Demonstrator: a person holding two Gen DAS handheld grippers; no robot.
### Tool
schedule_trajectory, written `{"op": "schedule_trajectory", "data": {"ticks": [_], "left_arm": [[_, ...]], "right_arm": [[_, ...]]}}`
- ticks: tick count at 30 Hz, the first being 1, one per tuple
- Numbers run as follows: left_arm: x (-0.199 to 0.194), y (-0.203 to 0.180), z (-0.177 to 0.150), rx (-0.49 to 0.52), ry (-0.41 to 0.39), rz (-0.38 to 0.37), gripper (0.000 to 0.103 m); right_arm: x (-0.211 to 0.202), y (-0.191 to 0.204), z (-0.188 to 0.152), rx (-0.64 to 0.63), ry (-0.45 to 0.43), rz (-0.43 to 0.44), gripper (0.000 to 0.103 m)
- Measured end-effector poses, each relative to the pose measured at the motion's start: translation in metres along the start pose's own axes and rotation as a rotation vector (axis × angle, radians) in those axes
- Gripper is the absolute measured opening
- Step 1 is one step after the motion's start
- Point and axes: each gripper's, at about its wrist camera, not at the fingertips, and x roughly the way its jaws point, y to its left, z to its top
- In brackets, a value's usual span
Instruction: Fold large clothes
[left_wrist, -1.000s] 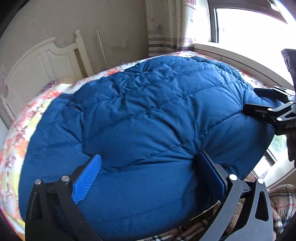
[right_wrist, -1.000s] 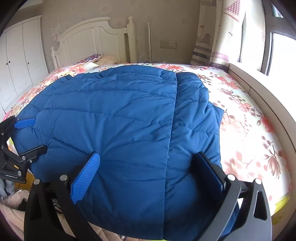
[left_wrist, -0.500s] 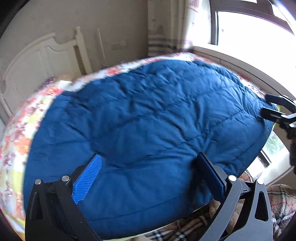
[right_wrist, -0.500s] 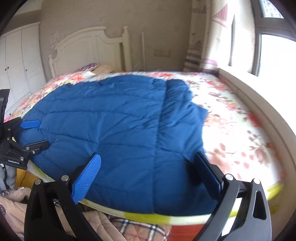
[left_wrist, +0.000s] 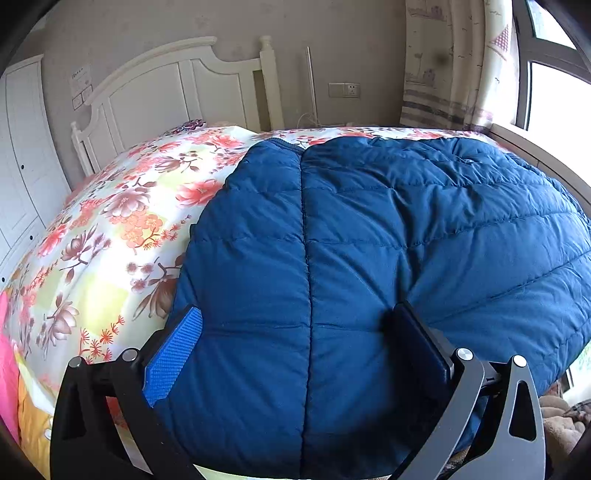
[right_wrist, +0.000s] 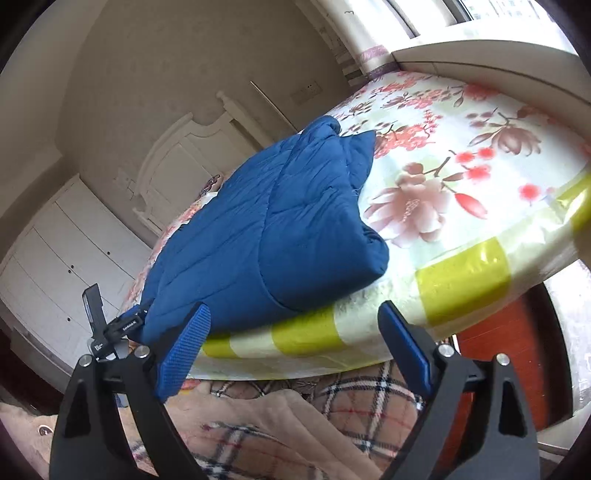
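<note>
You are standing at the foot of the bed (left_wrist: 110, 229) with the big blue quilted coat (left_wrist: 388, 258) lying spread flat on the flowered sheet, its lower hem hanging close to the near edge. My reading is that you are between folds: one side looks already turned in, and you are now lining up for the next one.

Your left hand-held gripper (left_wrist: 295, 343) is hovering low over the near hem with its jaws apart and nothing pinched between them. Your right hand-held gripper (right_wrist: 293, 350) is tilted and sitting off the bed's edge, beside the coat's corner (right_wrist: 332, 266); its jaws have just been closing a little but are standing wide, with only the mattress edge and a plaid fabric (right_wrist: 369, 398) showing between them.

The next move is probably calling for both grippers to bite the hem or one side at matching points, deep enough to catch the puffy layers, which will likely slip.

The room is bright: a white headboard (left_wrist: 177, 88), white cupboards (right_wrist: 66, 266), a curtain (left_wrist: 450, 62) and a window on your right.
</note>
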Motion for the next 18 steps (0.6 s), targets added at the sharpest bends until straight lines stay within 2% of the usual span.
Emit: {"op": "schedule_trajectory", "data": {"ticks": [3, 9, 13, 15, 17, 18], "left_arm": [[0.000, 0.001, -0.002, -0.002, -0.004, -0.010, 0.099], [0.000, 0.001, -0.004, -0.005, -0.010, -0.013, 0.099], [0.000, 0.002, -0.005, -0.004, -0.016, -0.020, 0.099], [0.000, 0.003, -0.005, -0.003, -0.016, -0.024, 0.099], [-0.001, 0.002, -0.005, -0.001, -0.016, -0.023, 0.099], [-0.003, 0.001, -0.003, 0.003, -0.011, -0.019, 0.099]], "right_arm": [[0.017, 0.005, 0.006, 0.002, 0.011, 0.008, 0.088], [0.053, 0.028, 0.027, 0.008, 0.048, -0.098, 0.090], [0.083, 0.035, 0.043, 0.082, -0.002, -0.136, 0.090], [0.096, 0.039, 0.046, 0.082, -0.034, -0.138, 0.082], [0.094, 0.032, 0.046, 0.118, -0.088, -0.102, 0.055], [0.091, 0.030, 0.045, 0.121, -0.109, -0.080, 0.049]]}}
